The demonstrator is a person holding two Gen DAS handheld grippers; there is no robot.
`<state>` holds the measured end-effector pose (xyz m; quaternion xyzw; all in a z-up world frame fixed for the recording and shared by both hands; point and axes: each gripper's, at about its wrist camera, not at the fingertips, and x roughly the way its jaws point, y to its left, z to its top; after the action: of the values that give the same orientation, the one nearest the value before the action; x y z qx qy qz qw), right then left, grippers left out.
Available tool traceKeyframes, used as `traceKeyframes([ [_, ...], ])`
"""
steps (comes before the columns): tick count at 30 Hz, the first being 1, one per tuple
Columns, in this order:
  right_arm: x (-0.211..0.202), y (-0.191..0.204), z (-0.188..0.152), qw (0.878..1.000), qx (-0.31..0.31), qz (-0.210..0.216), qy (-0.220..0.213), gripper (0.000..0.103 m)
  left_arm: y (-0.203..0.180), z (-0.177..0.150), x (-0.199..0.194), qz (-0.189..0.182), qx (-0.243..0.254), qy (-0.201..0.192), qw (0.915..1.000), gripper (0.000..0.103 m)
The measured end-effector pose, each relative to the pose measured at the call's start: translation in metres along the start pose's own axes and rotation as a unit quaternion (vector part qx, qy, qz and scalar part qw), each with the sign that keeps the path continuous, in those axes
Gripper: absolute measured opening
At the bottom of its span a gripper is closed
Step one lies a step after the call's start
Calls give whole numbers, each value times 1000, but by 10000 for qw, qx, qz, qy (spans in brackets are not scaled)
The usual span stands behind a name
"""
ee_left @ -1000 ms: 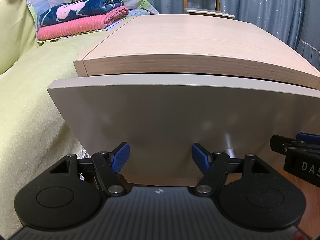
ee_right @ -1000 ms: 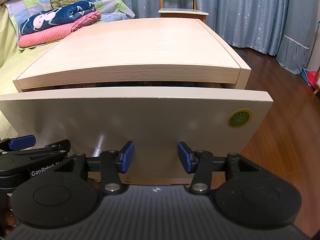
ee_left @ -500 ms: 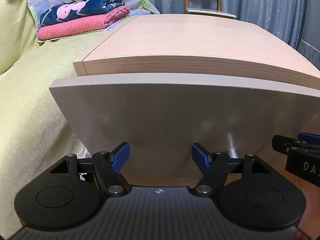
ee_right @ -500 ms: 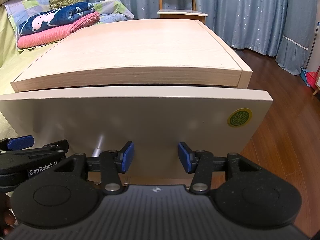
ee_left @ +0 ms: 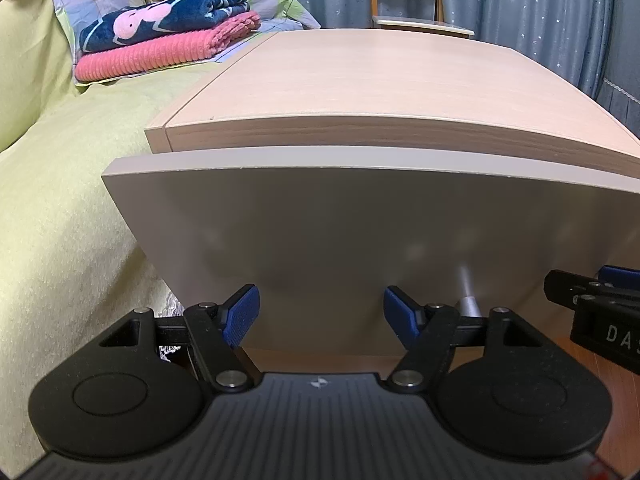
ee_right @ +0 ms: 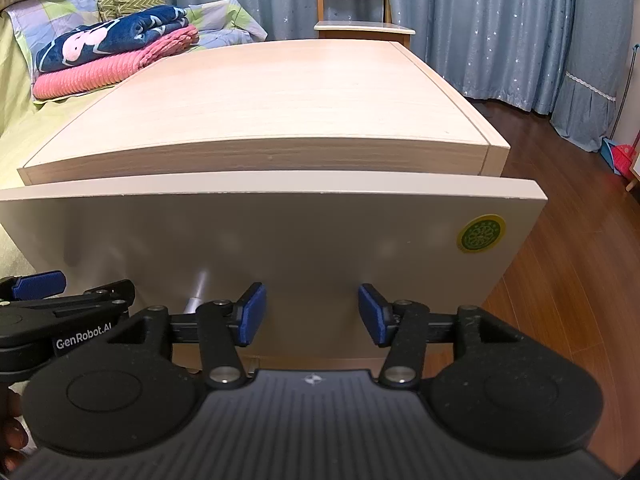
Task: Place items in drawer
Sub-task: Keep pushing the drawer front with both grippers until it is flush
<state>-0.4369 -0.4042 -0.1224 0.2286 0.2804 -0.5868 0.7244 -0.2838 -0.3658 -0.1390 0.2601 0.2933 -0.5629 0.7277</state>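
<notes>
drawer front ahead, left tongs agape

Both grippers: black plastic w/ blue pads, silver screws, ribbed top; "GenRobot.AI" in white.

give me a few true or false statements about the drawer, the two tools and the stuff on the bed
1. Both tools are open and hold nothing. True: the left tool and the right tool each show a wide gap between their blue pads, set at the drawer front.
2. A round green sticker sits on the drawer front. True.
3. The drawer is pulled far out, with its contents in plain view. False: its front stands close under the wooden top, and nothing inside shows.
4. The pink blanket lies on top of the navy one. False: the navy blanket lies on the pink one.
5. The floor is grey carpet. False: the floor is brown wood.
</notes>
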Motion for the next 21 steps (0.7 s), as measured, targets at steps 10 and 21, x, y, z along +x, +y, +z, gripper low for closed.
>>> traceKeyframes([
  [10, 2, 1, 2, 10000, -16, -22, -23, 48, 1, 3, 3, -7, -11, -1, 10000, 72],
  [21, 6, 2, 5, 10000, -9, -31, -40, 49, 1, 5, 6, 7, -19, -26, 10000, 72],
])
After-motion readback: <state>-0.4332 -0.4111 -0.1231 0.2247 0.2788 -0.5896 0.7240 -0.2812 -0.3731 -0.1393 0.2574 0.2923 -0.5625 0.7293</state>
